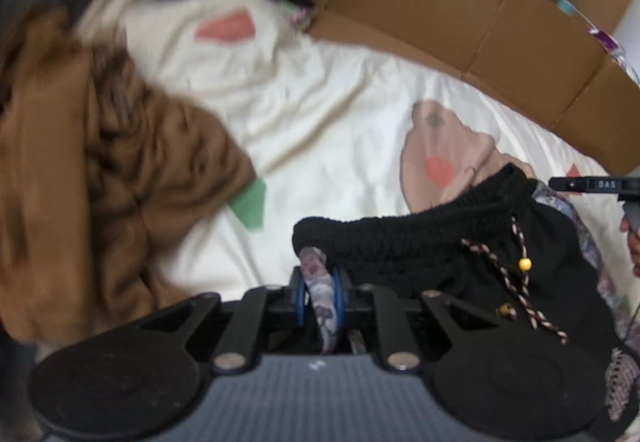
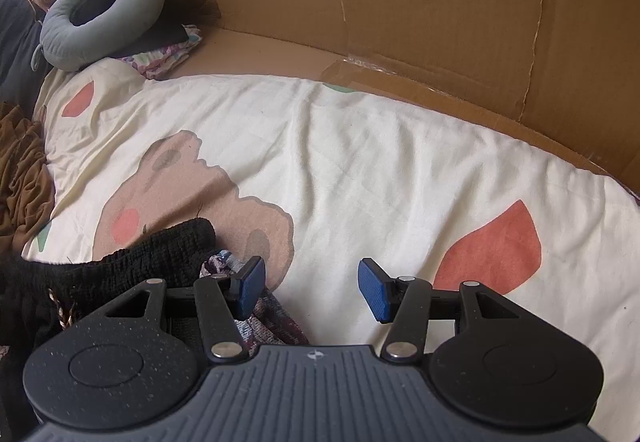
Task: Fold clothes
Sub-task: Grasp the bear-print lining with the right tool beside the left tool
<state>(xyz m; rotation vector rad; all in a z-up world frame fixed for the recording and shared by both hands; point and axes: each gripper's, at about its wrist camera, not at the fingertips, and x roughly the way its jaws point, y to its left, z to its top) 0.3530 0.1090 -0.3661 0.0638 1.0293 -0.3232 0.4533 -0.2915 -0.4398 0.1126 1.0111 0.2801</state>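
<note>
A black garment (image 1: 460, 246) with a ribbed elastic waistband, a braided drawstring with a yellow bead (image 1: 525, 263) and a patterned lining lies on the cream printed bed sheet (image 1: 340, 113). My left gripper (image 1: 320, 296) is shut on the patterned corner of its waistband. In the right wrist view the same garment (image 2: 160, 254) lies at the lower left. My right gripper (image 2: 311, 288) is open and empty, its left pad (image 2: 251, 288) beside the garment's patterned edge, above the sheet (image 2: 360, 169).
A crumpled brown garment (image 1: 100, 169) lies at the left of the bed, also seen in the right wrist view (image 2: 20, 169). A grey neck pillow (image 2: 100, 21) and folded floral cloth (image 2: 164, 53) sit at the back. Cardboard walls (image 2: 440, 1) border the far side.
</note>
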